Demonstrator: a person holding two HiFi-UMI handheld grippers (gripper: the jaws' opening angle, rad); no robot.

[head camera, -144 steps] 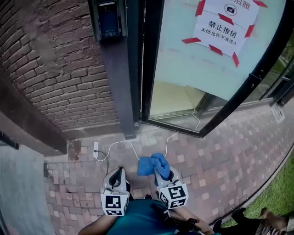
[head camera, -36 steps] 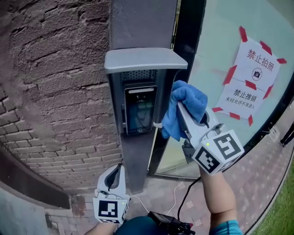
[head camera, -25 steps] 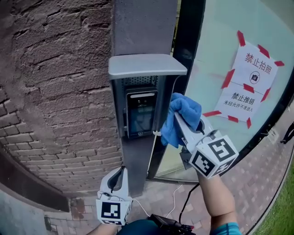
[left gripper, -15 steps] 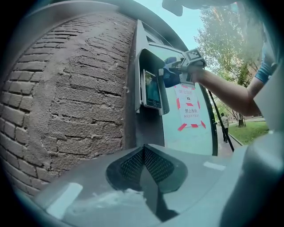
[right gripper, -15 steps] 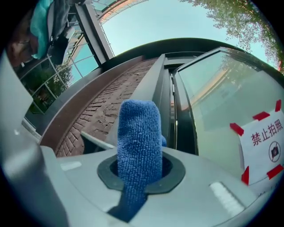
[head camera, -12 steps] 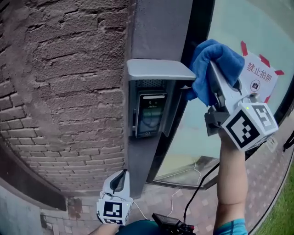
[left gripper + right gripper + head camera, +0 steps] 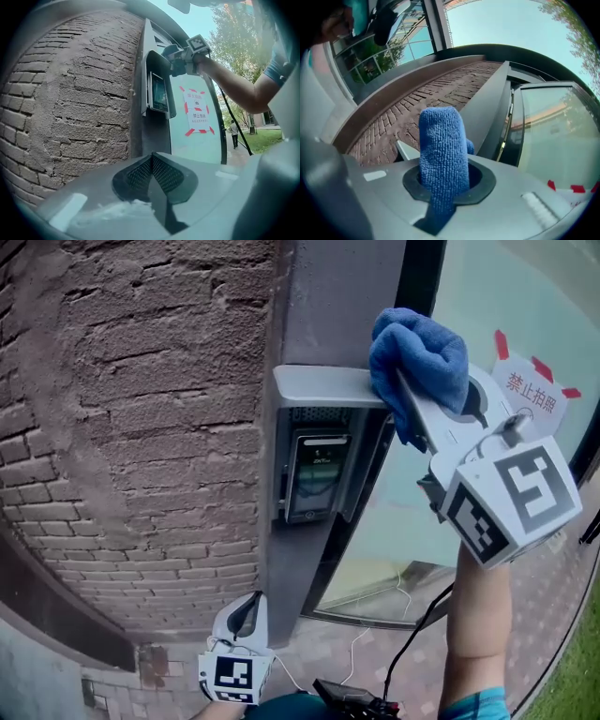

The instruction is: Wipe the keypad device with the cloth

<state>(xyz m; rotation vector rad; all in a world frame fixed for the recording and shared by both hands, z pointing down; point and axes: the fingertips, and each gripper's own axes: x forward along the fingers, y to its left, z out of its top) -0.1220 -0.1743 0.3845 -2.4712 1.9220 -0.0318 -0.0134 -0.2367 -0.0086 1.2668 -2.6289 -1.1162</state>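
The keypad device [image 7: 317, 476] is a dark screen panel under a grey hood [image 7: 323, 387], fixed to a grey post between brick wall and glass door. My right gripper [image 7: 405, 381] is raised and shut on a blue cloth [image 7: 418, 358], whose wad rests on the hood's right end, above the screen. In the right gripper view the cloth [image 7: 443, 159] stands up from the closed jaws. My left gripper [image 7: 246, 610] hangs low near the ground, shut and holding nothing. From the left gripper view the device [image 7: 159, 91] shows up ahead, with the cloth [image 7: 174, 56] at its top.
A rough brick wall [image 7: 131, 427] fills the left. Right of the post is a dark-framed glass door [image 7: 478, 296] carrying a taped paper notice [image 7: 532, 385]. White cables [image 7: 361, 638] lie on the brick paving below. A distant person [image 7: 233, 133] stands on the path.
My right gripper has risen with the cloth from beside the screen to the hood's top right end. The view has shifted closer. The left gripper has stayed low.
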